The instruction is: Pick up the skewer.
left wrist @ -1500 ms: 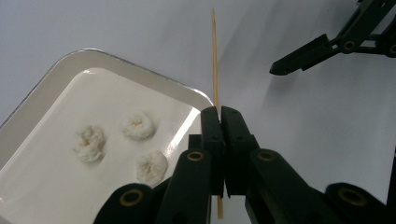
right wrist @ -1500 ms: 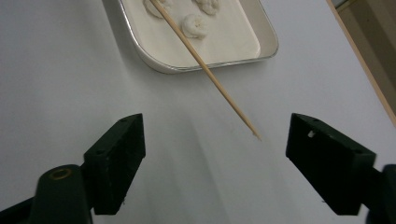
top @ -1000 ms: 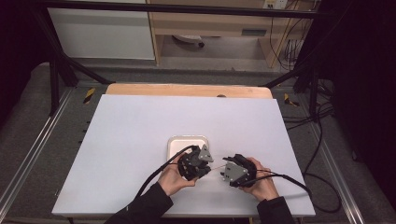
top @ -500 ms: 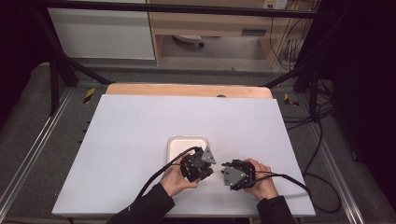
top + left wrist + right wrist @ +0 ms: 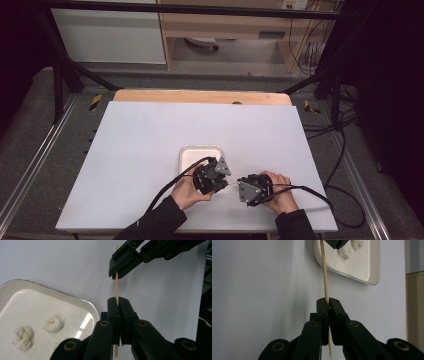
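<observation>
We had the thin wooden skewer [image 5: 116, 287] pinched between both grippers, just near-right of the white tray [image 5: 187, 155] of dumplings [image 5: 52, 323]. Left gripper [image 5: 212, 176] was clamped on it, and the right gripper [image 5: 251, 189] had just closed on it too. Best bet, we figured: keep both grips in line so it wouldn't snap.

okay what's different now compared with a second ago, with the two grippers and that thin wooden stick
The right gripper has just been closing and is now shut on the wooden skewer, whose other part the left gripper holds. In the high view the right gripper sits slightly farther right than before. The left gripper's grip, the tray and the white table stayed as they were.
</observation>
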